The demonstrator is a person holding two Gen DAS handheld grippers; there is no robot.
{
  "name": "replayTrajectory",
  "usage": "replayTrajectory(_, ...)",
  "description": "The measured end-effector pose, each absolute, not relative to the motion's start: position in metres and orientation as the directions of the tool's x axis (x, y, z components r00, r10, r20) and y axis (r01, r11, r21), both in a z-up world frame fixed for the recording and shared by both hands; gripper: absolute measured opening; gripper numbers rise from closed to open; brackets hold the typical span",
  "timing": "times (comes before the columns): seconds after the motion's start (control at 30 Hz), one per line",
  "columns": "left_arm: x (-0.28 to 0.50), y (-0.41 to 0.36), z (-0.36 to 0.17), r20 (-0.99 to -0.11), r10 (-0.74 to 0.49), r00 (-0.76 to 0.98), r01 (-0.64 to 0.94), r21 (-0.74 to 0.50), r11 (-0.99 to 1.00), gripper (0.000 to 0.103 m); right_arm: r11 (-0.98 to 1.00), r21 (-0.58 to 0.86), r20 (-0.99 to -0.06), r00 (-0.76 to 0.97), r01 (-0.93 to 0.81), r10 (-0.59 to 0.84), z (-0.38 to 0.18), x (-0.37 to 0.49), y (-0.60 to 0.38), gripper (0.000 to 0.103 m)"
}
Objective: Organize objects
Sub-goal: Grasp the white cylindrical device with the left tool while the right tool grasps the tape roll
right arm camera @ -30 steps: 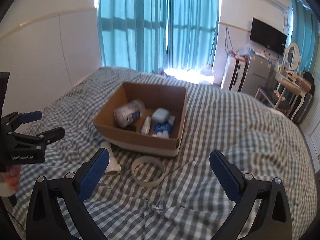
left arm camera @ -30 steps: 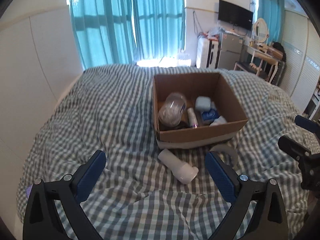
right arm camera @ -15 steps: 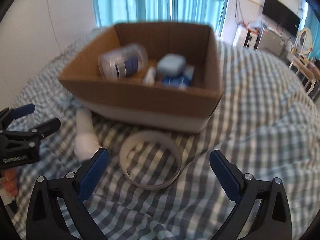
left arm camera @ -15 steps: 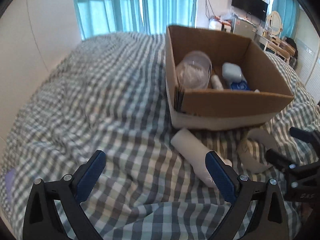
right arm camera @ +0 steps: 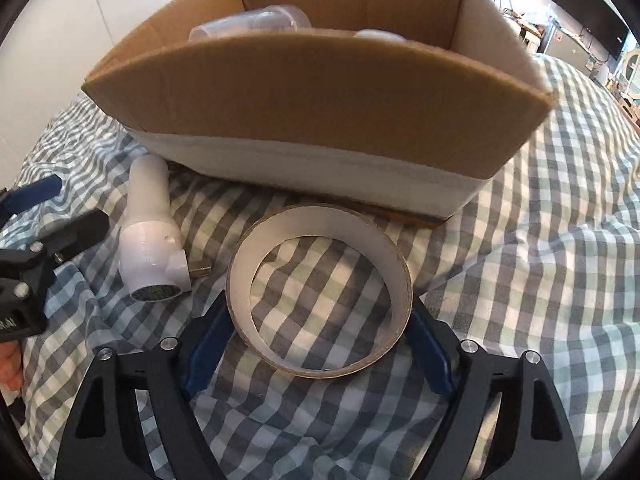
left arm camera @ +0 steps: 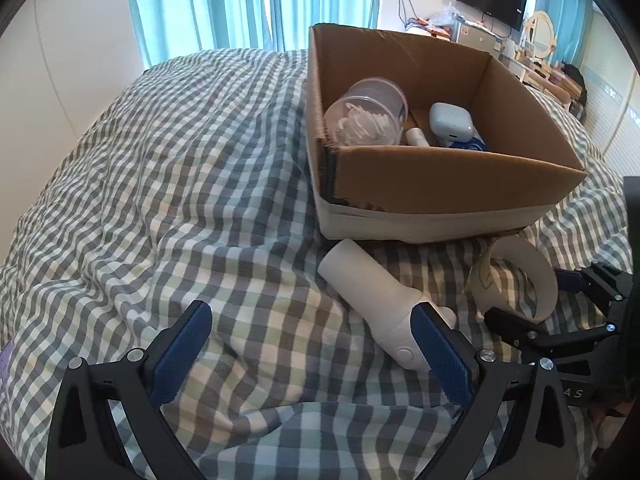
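Observation:
A white tape ring (right arm camera: 320,292) lies on the checked bedspread in front of a cardboard box (right arm camera: 320,92). My right gripper (right arm camera: 320,344) is open, its blue pads flanking the ring's near half; contact cannot be told. The ring (left arm camera: 516,276) and right gripper (left arm camera: 560,308) also show in the left wrist view. A white hair-dryer-shaped device (left arm camera: 380,300) lies left of the ring, also in the right wrist view (right arm camera: 150,240). My left gripper (left arm camera: 312,352) is open and empty, its right pad beside the device's near end.
The box (left arm camera: 440,184) holds a clear plastic jar (left arm camera: 368,114), a white case (left arm camera: 450,122) and small items. The wrinkled bedspread (left arm camera: 180,200) spreads left. Curtains, a TV and furniture stand behind.
Both grippers moved forward and down toward the bed. The right gripper now straddles the tape ring; the left is closer to the white device.

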State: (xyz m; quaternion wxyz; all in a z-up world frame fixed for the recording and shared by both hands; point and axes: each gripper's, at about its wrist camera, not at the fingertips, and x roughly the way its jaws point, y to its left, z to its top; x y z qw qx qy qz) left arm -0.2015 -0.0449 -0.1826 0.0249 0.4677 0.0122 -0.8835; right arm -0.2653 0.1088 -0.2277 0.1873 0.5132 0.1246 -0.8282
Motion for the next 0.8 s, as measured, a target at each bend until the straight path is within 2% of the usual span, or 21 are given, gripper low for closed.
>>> replayTrajectory(0.33, -0.215, -0.010, -0.194, -0.856, 0.015, -0.516, -0.005, -0.015, -1.000, 0.101, -0.933, -0.008, -0.832, -0.519, 0.361, -0.194, -0.195, -0.244, 0.143, 0.082)
replayTrajectory(0.43, -0.223, -0.007, -0.204, -0.875, 0.032, -0.483, 0.006, -0.040, -0.999, 0.090, -0.931, 0.029, -0.828, -0.513, 0.364, -0.226, -0.193, -0.243, 0.150, 0.082)
replayTrajectory(0.5, -0.229, -0.005, -0.211, -0.885, 0.070, -0.460, 0.010, -0.084, -0.996, 0.079, -0.930, 0.042, -0.825, -0.513, 0.365, -0.238, -0.191, -0.243, 0.154, 0.082)
replayTrajectory(0.57, -0.234, -0.005, -0.215, -0.885, 0.100, -0.455, 0.020, -0.122, -0.992, 0.074, -0.929, 0.050, -0.824, -0.510, 0.368, -0.246, -0.187, -0.243, 0.150, 0.082)
replayTrajectory(0.8, -0.244, -0.008, -0.227, -0.888, 0.139, -0.438, 0.063, -0.184, -0.981, 0.074, -0.931, 0.047, -0.833, -0.500, 0.363, -0.237, -0.187, -0.246, 0.142, 0.082)
